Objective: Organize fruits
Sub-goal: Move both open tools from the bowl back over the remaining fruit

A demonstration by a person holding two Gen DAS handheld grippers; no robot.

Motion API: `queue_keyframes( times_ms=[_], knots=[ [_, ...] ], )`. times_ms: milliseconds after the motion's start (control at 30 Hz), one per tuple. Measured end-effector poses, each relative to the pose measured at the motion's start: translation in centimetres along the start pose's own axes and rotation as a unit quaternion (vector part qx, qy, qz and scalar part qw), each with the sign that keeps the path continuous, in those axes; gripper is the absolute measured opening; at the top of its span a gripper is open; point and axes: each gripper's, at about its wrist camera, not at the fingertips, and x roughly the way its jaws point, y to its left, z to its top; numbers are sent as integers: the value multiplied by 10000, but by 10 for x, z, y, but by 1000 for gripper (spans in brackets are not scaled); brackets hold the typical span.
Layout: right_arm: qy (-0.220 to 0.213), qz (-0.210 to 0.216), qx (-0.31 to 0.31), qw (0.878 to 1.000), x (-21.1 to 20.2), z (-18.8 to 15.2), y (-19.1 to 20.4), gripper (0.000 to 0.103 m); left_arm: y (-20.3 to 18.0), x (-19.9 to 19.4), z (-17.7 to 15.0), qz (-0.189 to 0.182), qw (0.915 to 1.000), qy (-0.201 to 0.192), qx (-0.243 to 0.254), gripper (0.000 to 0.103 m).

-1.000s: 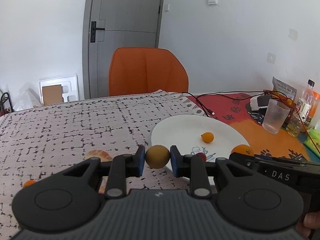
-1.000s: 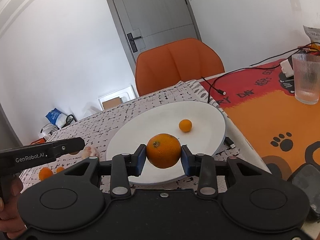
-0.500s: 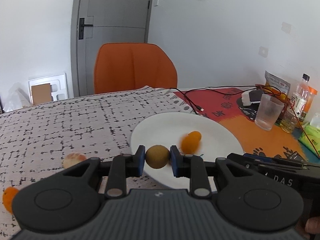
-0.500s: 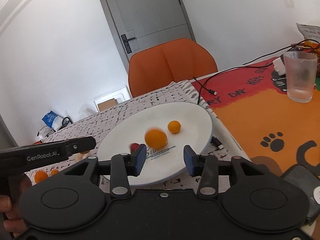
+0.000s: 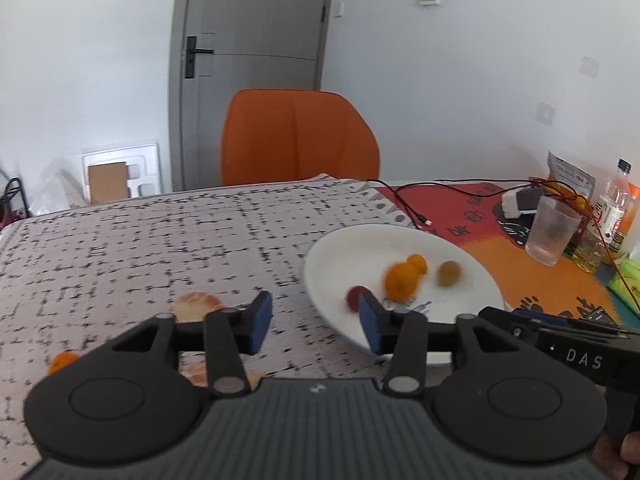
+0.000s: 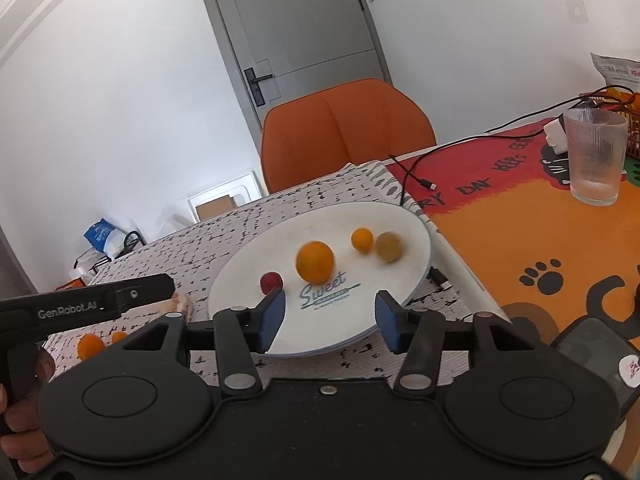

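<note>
The left gripper (image 5: pixel 316 326) and the right gripper (image 6: pixel 330 320) both have jaws opening, nothing between them. Four fruits already lie on the white plate (image 6: pixel 256 264): an orange (image 6: pixel 315 261), a small orange (image 6: pixel 362 241), a brownish fruit (image 6: pixel 389 247) and a red one (image 6: pixel 271 282). Left of the plate, a peach-coloured fruit (image 5: pixel 198 305) and small orange ones (image 6: pixel 91 347) wait on the tablecloth (image 5: pixel 140 240).

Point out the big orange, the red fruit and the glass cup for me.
big orange (image 6: pixel 315 261), right wrist view, middle of its peel.
red fruit (image 6: pixel 271 282), right wrist view, middle of its visible side.
glass cup (image 6: pixel 596 156), right wrist view, middle of its ribbed wall.
</note>
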Motion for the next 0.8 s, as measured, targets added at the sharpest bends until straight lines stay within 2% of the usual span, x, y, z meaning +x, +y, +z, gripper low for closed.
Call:
queue_keyframes(
  times_ms=[100, 267, 333, 400, 600, 800],
  knots=[
    [-2, 49, -38, 10000, -1, 0, 5, 56, 10, -11, -2, 93, 9999, -55, -69, 58],
    [3, 126, -90, 9999, -5, -2, 14, 59, 27, -28, -6, 314, 9993, -129, -175, 64],
    [20, 157, -107, 9998, -6, -2, 17, 60, 31, -34, -7, 402, 9989, -151, -190, 71],
    [17, 168, -143, 9998, -7, -2, 20, 65, 35, -41, -8, 468, 9984, -215, -229, 78],
    [-21, 268, -245, 9993, -13, -3, 31, 73, 51, -60, -11, 671, 9969, -267, -320, 81],
    [-49, 414, -371, 9984, -16, -6, 45, 89, 62, -73, -17, 803, 9956, -269, -389, 82]
  ],
)
